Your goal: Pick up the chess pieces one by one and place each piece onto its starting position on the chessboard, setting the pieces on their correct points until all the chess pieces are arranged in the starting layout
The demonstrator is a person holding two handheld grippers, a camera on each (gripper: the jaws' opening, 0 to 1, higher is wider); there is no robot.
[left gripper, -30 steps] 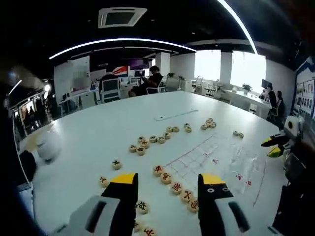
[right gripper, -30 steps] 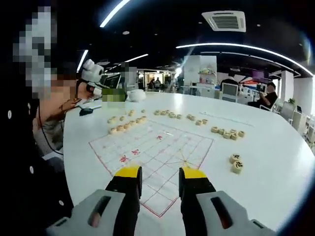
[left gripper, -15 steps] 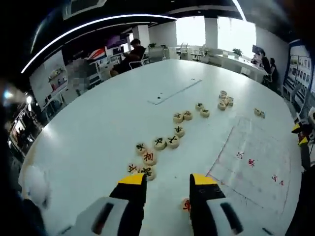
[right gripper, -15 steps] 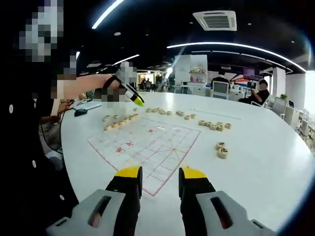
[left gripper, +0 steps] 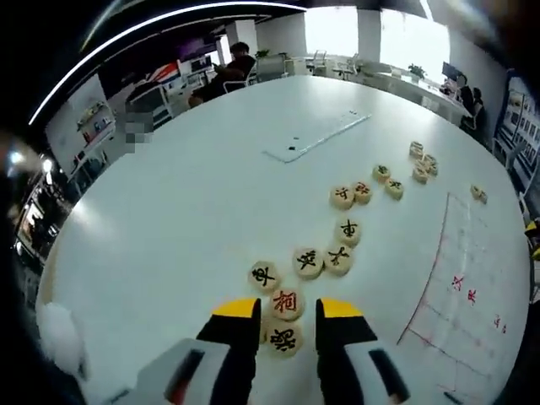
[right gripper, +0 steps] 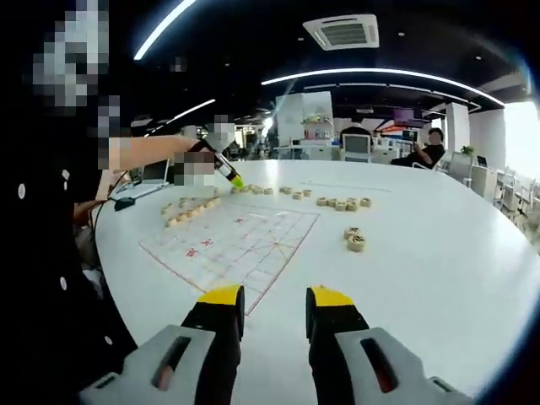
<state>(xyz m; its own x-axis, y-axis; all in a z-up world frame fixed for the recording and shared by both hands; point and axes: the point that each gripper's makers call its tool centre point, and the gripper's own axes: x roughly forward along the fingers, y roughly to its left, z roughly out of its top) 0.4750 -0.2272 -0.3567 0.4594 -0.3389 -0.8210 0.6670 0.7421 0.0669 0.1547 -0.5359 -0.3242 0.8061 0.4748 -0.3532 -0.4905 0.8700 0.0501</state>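
My left gripper point(left gripper: 287, 310) hangs low over a cluster of round wooden chess pieces on the white table point(left gripper: 169, 219). It is open, and its yellow-tipped jaws stand either side of a red-lettered piece point(left gripper: 287, 301) without visibly touching it. A black-lettered piece point(left gripper: 284, 339) lies just nearer, also between the jaws. More pieces point(left gripper: 324, 259) trail away to the upper right. The clear chessboard sheet point(left gripper: 460, 283) with red lines lies to the right. My right gripper point(right gripper: 276, 297) is open and holds nothing, near the board's point(right gripper: 236, 245) corner. The left gripper point(right gripper: 224, 169) shows beyond the board.
Rows of pieces point(right gripper: 187, 212) point(right gripper: 342, 202) line the board's far sides, and two pieces point(right gripper: 354, 240) sit to its right. A flat white strip point(left gripper: 316, 136) lies mid-table. A person's dark sleeve point(right gripper: 42, 278) stands at the left, with seated people and office desks behind.
The left gripper has come down and forward over the piece cluster, and its jaws have narrowed around the red-lettered piece. The right gripper view has drifted slightly back from the board.
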